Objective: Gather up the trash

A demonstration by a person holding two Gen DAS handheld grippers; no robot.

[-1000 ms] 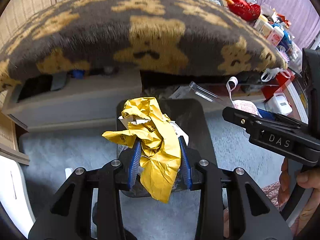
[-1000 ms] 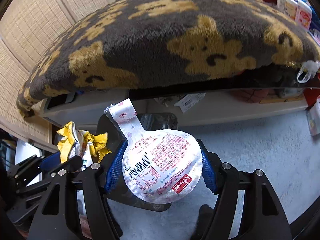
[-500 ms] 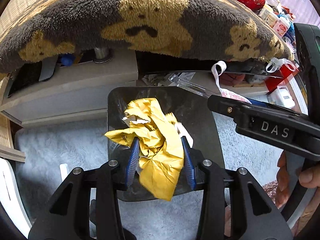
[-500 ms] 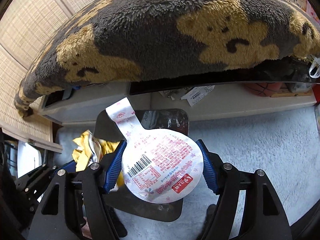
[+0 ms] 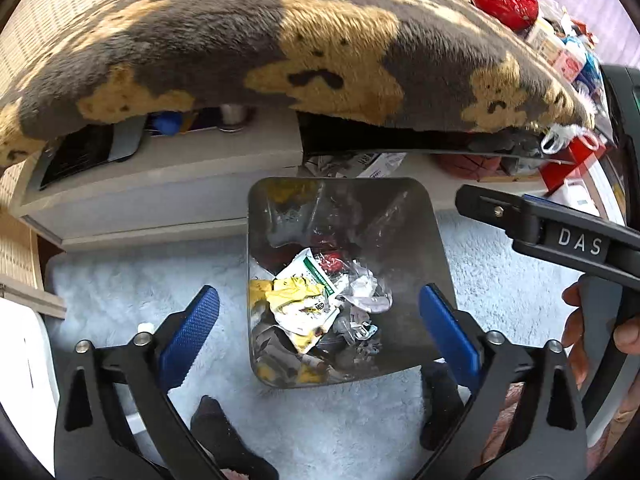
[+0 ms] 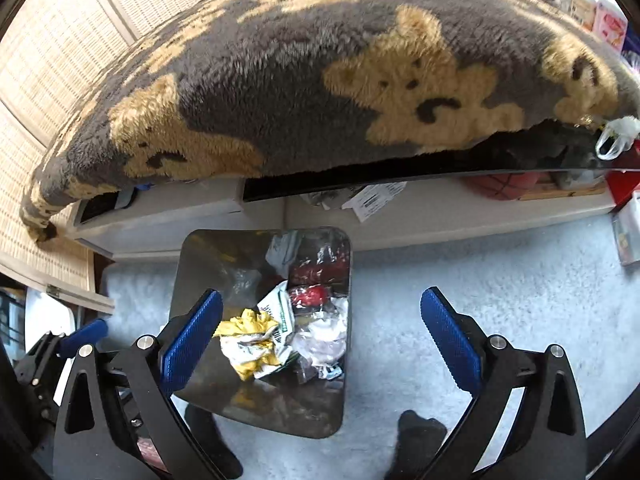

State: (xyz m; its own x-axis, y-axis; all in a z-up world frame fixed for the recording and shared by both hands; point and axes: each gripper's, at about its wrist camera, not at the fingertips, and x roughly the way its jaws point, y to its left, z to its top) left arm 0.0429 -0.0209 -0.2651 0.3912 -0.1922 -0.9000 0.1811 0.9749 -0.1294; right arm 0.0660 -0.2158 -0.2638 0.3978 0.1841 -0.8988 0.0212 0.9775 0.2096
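Your left gripper (image 5: 320, 320) and right gripper (image 6: 322, 324) have just opened, jaws empty; yellow wrapper (image 5: 298, 306) lies in the bin (image 5: 424, 216).

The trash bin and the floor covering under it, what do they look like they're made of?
The trash bin looks like metal with a brushed, shiny finish: its inner walls mirror the trash inside, though glossy plastic can't be ruled out. The carpet looks like pale, long-pile textile, soft and fuzzy, with visible tufts.
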